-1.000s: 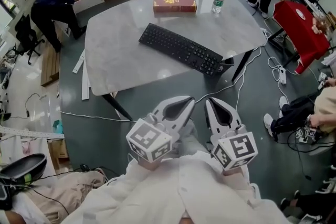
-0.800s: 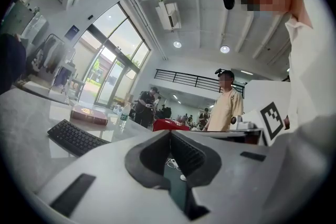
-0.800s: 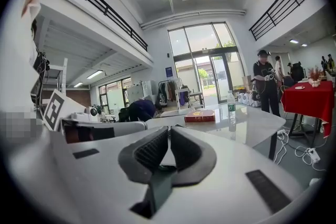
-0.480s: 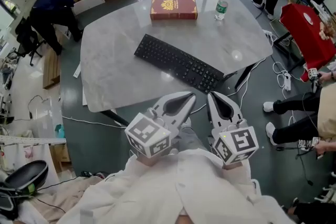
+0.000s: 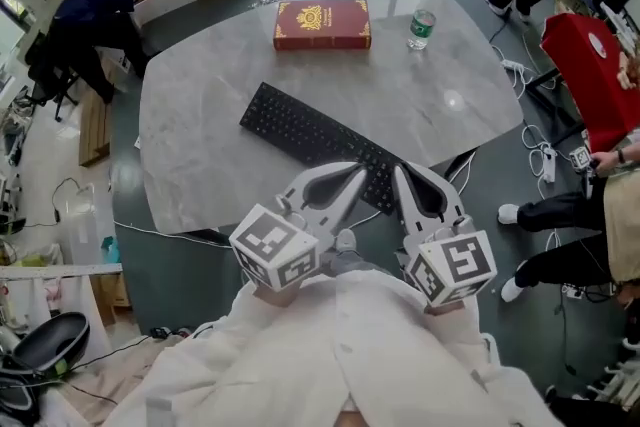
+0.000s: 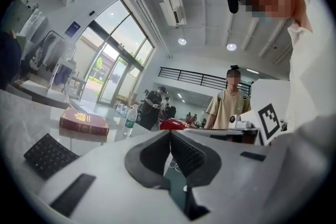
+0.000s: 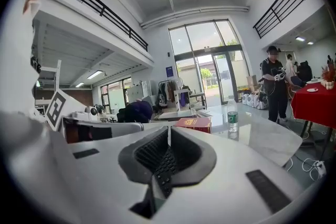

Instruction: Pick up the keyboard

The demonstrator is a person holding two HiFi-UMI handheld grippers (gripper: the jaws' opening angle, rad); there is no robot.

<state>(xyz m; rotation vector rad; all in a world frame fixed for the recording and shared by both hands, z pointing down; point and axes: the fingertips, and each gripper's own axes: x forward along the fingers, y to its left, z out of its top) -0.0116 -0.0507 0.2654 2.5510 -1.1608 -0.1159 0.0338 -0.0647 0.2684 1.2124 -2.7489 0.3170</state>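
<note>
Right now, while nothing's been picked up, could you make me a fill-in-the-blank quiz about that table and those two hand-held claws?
1. The left gripper and the right gripper both have their jaws ____, with nothing held.
2. The keyboard lying flat on the table is ____ in colour.
3. The book at the table's far side is ____ in colour.
4. The water bottle beside the book stands ____.

Missing words: shut; black; red; upright.
</note>
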